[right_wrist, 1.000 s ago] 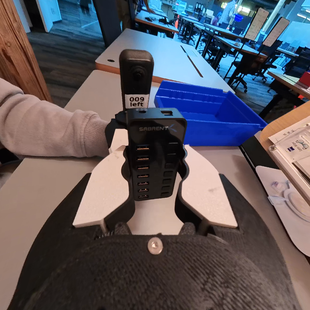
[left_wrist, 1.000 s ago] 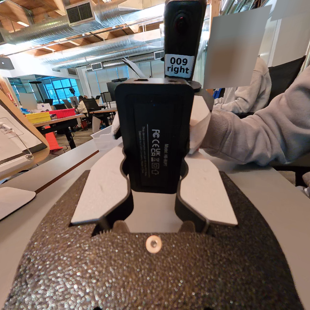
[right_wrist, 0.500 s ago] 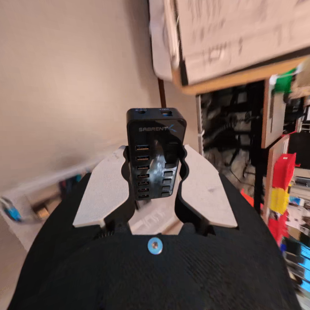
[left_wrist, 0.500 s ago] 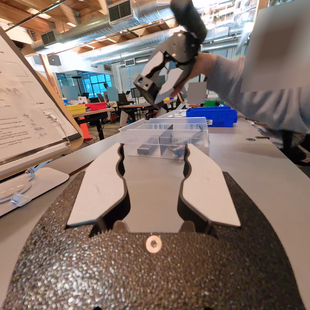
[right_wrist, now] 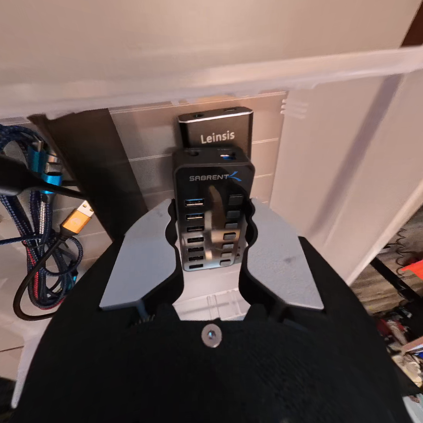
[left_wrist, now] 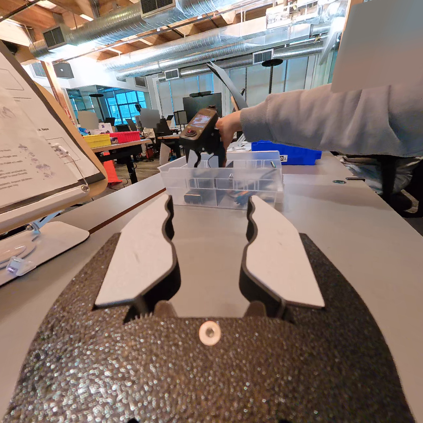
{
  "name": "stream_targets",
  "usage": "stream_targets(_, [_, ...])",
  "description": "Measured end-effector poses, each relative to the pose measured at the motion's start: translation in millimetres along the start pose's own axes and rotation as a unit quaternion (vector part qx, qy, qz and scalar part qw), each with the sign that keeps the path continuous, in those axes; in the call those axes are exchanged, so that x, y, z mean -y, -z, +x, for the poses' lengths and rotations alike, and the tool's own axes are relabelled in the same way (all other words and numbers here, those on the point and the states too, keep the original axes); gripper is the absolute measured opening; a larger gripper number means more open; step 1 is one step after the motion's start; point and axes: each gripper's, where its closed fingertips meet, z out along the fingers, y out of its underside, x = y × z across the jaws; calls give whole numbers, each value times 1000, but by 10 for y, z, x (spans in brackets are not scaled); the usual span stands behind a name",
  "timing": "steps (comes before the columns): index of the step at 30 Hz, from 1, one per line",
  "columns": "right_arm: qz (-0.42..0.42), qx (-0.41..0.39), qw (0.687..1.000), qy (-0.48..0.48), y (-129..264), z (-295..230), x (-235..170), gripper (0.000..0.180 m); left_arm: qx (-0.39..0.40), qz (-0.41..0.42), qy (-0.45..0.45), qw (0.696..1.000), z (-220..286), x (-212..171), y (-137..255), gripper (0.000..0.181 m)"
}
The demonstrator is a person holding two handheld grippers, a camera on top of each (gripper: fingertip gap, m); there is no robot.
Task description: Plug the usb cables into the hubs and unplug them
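My right gripper [right_wrist: 211, 202] is shut on a black multi-port USB hub [right_wrist: 212, 219], both pads pressing its sides. It holds the hub over a compartment of a clear plastic organiser box [right_wrist: 251, 73] where a second, dark grey hub [right_wrist: 216, 132] lies. Braided USB cables [right_wrist: 43, 206] with an orange plug [right_wrist: 77, 219] fill the compartment to the left. My left gripper [left_wrist: 210, 200] is open and empty above the table, facing the box [left_wrist: 222, 183]. In the left wrist view the right gripper [left_wrist: 207, 160] reaches down into the box from above.
A document stand [left_wrist: 34, 148] with a white base [left_wrist: 45, 242] is at the left of the grey table [left_wrist: 343, 229]. A blue bin [left_wrist: 295, 153] stands behind the box. A person's grey sleeve [left_wrist: 320, 121] crosses above the table at the right.
A second ago the black hub stood between both grippers' fingers. It has left my left gripper, which is now empty. My right gripper swung the hub up and then down into the clear box.
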Motion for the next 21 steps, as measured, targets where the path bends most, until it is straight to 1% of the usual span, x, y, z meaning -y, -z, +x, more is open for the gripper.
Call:
stream_targets(2, [-21,-11,1000,-14,-55,40,-50,59,-9,-5,2,1000,34,-17,-14,61])
stream_targets(6, [-24,-42,999,-8,-13,57,-51,59,-22,-14,1,1000,103,-49,-60,62])
stream_targets(8, [-17,-81,996,-14,103,96,-46,63,-25,-23,-3,999,130,-81,-84,62])
stream_targets(11, [27,-149,987,-51,373,92,-26,65,-36,-44,2,998,190,-159,-131,63])
stream_targets(15, [56,-254,951,-165,746,-23,-232,65,-43,-89,0,995,304,-302,-245,67])
stream_targets(18, [111,-306,916,-234,966,-285,-318,63,-41,-107,1,993,449,-366,-405,72])
stream_targets(20, [140,-321,893,-283,1037,-476,-368,62,-44,-99,38,993,608,-344,-596,76])
stream_targets(21, [143,-324,887,-297,1043,-576,-397,64,-49,-92,69,992,714,-302,-715,78])
